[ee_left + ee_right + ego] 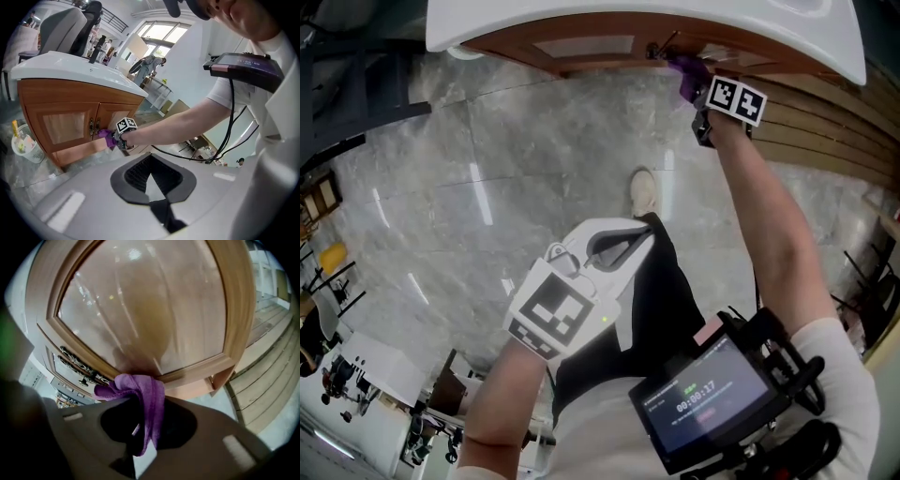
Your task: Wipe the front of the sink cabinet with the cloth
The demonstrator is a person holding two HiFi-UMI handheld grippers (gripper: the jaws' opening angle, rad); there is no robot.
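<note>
Two grippers are in our hands, and only one is at the cabinet (150, 310). Our right gripper (145, 437) is clenched on the purple cloth (146, 397) and presses its bunched end against the cabinet front. The cloth sits at the bottom rail of a door, just beside the dark handles (77, 364) where the two doors meet. The rest of the cloth hangs down between the jaws. From the side we see the cloth low on the cabinet, under the white sink (70, 65). Our left gripper (150, 180) is held well back from the cabinet, above the grey floor (487, 187). Its jaws are together with nothing between them. One white tub (21, 146) stands on the floor, just beside one end of the cabinet.
</note>
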